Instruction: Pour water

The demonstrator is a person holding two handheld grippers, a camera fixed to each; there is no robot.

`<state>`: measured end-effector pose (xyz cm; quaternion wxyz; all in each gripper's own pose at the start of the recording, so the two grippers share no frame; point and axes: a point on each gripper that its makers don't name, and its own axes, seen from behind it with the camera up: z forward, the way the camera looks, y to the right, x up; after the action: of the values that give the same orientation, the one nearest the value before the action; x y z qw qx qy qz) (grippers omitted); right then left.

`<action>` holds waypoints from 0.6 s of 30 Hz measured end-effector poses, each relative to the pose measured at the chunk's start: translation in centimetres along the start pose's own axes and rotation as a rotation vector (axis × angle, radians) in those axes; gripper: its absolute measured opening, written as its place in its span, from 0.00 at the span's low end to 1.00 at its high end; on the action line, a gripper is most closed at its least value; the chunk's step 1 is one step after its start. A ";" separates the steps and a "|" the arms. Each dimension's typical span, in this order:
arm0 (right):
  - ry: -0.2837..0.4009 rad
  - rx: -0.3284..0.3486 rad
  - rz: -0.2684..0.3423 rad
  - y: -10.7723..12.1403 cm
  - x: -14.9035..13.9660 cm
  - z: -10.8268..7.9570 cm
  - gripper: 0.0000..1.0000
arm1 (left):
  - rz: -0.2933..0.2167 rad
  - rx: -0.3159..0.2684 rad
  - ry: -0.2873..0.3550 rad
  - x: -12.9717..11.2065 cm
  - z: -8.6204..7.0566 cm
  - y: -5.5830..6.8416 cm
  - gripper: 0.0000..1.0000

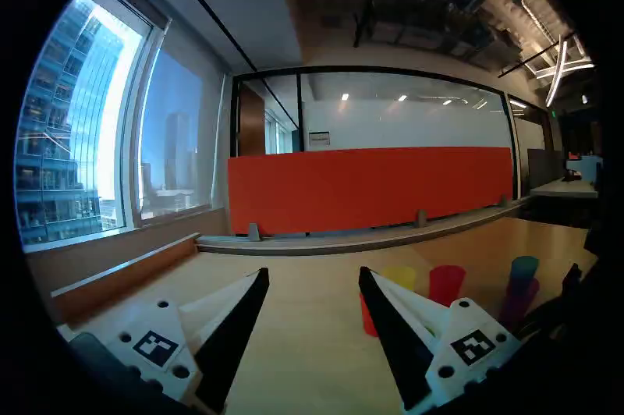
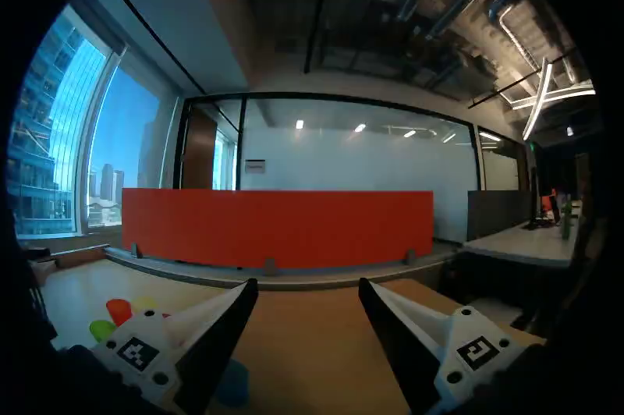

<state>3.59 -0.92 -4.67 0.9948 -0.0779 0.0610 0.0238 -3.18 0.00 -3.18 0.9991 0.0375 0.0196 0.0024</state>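
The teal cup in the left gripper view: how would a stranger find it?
Find the long orange partition behind the wooden table. On the table below its right end, the teal cup stands right of the red cup. It alone is blue-green.

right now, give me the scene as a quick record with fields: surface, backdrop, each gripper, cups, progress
surface: wooden table
backdrop: orange partition along the table's far edge
left gripper: jaws open, nothing between them
right gripper: jaws open, nothing between them
cups ahead of left gripper: yellow cup, red cup, teal cup, all to the right
cups near right gripper: blue cup partly behind its left finger, green cup farther left
progress: no cup held, pouring not yet begun
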 end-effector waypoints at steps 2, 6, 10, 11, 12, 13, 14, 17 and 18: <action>0.002 0.001 -0.002 -0.2 -0.1 0.0 1.00 | -0.006 -0.002 0.000 -0.4 0.0 0.1 0.85; 0.000 -0.003 -0.003 -0.2 -0.3 -0.1 1.00 | -0.007 -0.005 0.001 -1.1 0.1 0.2 0.85; -0.003 -0.005 -0.001 -0.1 -0.6 -0.1 1.00 | -0.007 -0.006 0.007 -1.7 0.3 0.4 0.85; -0.004 -0.006 -0.001 -0.1 -0.6 -0.2 1.00 | -0.007 -0.006 0.008 -1.8 0.3 0.4 0.85; -0.005 -0.006 -0.001 -0.1 -0.7 -0.2 1.00 | -0.008 -0.007 0.009 -2.0 0.4 0.5 0.85; -0.007 -0.006 -0.001 0.0 -0.7 -0.3 1.00 | -0.009 -0.009 0.009 -2.1 0.5 0.5 0.85; -0.008 -0.007 -0.002 0.0 -0.7 -0.3 1.00 | -0.010 -0.010 0.009 -2.3 0.5 0.6 0.85; -0.009 -0.010 -0.001 0.1 -0.7 -0.4 1.00 | -0.013 -0.015 0.005 -2.9 0.7 0.7 0.85; -0.009 -0.012 0.000 0.2 -0.7 -0.5 1.00 | -0.014 -0.015 0.004 -3.1 0.7 0.7 0.85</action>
<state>2.83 -0.83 -5.06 0.9946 -0.0836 0.0564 0.0243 -6.24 0.59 -2.26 0.9993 0.0298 0.0220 -0.0043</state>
